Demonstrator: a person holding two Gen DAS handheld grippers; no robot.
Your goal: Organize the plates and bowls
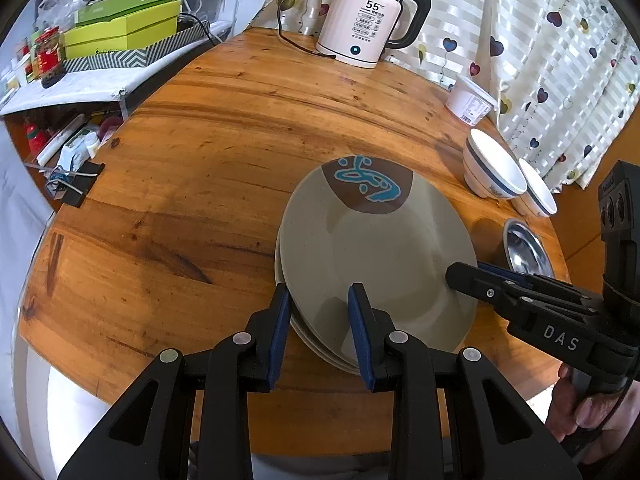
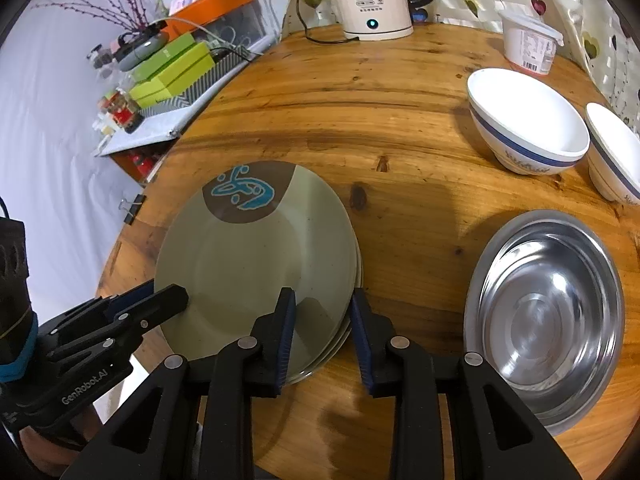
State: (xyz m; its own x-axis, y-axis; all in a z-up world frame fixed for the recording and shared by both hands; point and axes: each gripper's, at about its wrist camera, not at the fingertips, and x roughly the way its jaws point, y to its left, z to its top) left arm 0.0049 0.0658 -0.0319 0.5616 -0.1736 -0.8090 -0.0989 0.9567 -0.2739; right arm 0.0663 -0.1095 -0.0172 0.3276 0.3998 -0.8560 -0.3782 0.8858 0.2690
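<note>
Both grippers, left (image 1: pixel 320 300) and right (image 2: pixel 324 300), sit parted astride the plates' (image 2: pixel 256 256) edges on the table (image 2: pixel 400 120); uneven squeezing could likely tilt or slide the stack.

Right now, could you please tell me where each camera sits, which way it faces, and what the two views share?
Left wrist: rides the left hand-held gripper, looking forward across the stacked green plates toward the kettle; its own fingers straddle the near plate rim, and the right hand-held gripper enters from the right.
Right wrist: rides the right hand-held gripper, same heading, from further right; the steel dish lies close by, and the left hand-held gripper enters at lower left.
Shared: plates, kettle, white bowls, wooden table.
</note>
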